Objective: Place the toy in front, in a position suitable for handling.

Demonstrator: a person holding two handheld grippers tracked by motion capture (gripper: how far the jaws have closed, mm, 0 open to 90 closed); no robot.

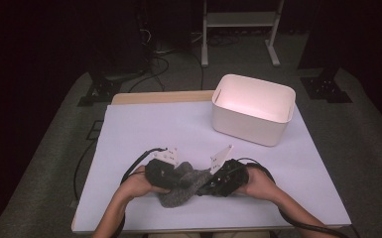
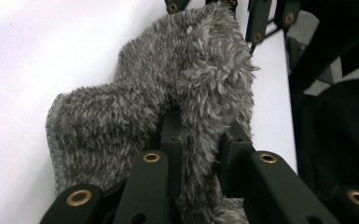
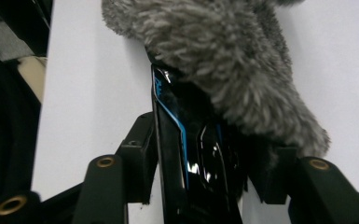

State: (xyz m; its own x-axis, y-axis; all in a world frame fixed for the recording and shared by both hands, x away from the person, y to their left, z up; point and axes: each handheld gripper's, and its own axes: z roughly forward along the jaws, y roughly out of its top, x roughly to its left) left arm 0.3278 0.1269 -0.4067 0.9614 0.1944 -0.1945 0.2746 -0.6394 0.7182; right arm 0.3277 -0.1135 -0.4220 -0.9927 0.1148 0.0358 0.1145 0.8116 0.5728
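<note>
Partly hidden glossy black object (image 3: 191, 149), fuzzy grey cloth (image 2: 168, 93)

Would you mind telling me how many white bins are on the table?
1. The white bin stands at the far right of the table, beyond the right gripper, apart from the grey fuzzy cloth. Its inside looks empty, though the near wall hides part of the floor.

We hold left gripper (image 1: 178, 174) and right gripper (image 1: 209, 184) low, tips facing inward, jaws clamped.
</note>
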